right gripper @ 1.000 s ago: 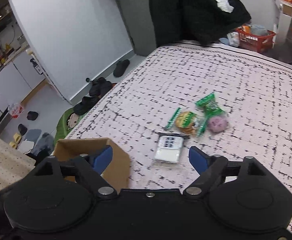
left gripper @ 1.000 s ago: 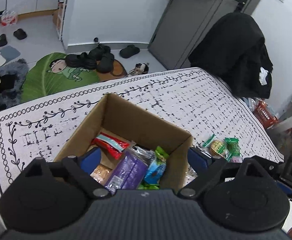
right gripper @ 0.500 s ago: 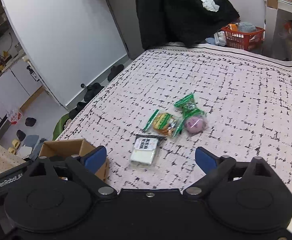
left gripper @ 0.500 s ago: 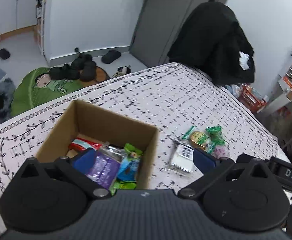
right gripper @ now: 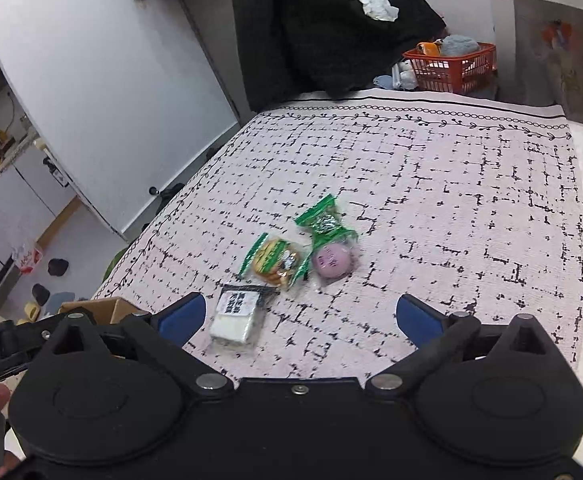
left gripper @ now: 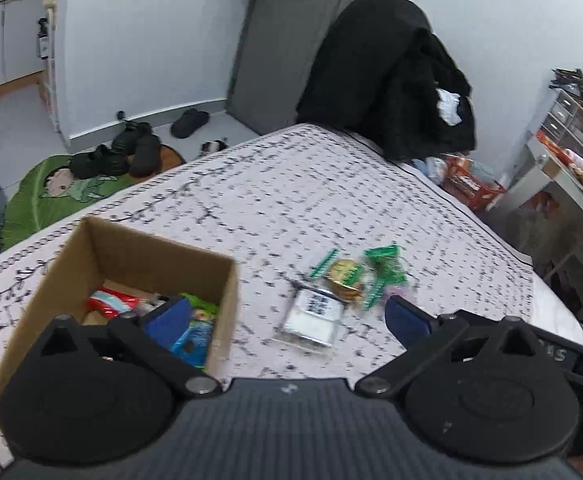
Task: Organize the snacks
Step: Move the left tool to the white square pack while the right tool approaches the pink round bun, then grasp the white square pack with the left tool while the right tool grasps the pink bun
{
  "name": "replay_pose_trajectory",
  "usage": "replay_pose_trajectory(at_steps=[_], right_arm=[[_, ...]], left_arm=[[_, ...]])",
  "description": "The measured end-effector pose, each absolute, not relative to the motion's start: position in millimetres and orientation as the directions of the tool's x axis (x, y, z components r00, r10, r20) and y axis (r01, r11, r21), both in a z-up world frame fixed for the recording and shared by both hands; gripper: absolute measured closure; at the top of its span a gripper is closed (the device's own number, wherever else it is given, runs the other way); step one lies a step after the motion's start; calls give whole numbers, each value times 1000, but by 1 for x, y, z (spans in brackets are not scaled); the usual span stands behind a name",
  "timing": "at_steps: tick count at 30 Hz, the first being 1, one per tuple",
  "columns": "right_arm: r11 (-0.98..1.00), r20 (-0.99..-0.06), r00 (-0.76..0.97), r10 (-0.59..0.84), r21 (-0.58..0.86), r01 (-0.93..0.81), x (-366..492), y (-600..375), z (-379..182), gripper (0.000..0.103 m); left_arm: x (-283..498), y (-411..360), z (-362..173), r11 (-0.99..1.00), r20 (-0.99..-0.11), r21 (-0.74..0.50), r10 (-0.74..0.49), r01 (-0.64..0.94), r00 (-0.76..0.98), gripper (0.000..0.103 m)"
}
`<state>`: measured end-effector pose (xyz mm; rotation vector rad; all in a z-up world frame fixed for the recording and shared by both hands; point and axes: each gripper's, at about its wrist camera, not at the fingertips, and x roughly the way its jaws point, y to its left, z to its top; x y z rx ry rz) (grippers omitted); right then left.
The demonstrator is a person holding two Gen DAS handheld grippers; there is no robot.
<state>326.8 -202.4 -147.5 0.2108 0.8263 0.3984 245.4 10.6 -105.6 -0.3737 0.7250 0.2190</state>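
Left gripper spread wide, empty, above the desk between box and loose snacks. Right gripper opening, nothing between the jaws. White pack nearest; cookie, green packet and pink sweet just beyond (blurred). More snacks in the box.
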Motion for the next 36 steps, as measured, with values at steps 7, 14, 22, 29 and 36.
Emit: replay_pose_trajectory(at_steps=[7, 14, 22, 29, 36], right_arm=[[892, -659, 604, 448, 372, -256, 345, -215, -163, 4], [871, -651, 587, 482, 432, -236, 365, -224, -182, 8], [846, -648, 560, 516, 487, -216, 393, -227, -200, 12], [841, -658, 538, 526, 495, -216, 408, -224, -216, 23], [842, -671, 523, 525, 498, -207, 417, -222, -230, 23]], left_arm=[[265, -16, -110, 932, -675, -216, 72, -290, 734, 0], [284, -29, -128, 938, -698, -191, 78, -290, 712, 1], [309, -42, -150, 943, -729, -158, 88, -292, 679, 3], [334, -50, -176, 948, -745, -136, 94, -288, 660, 4], [346, -48, -205, 948, -774, -113, 103, -296, 625, 4]])
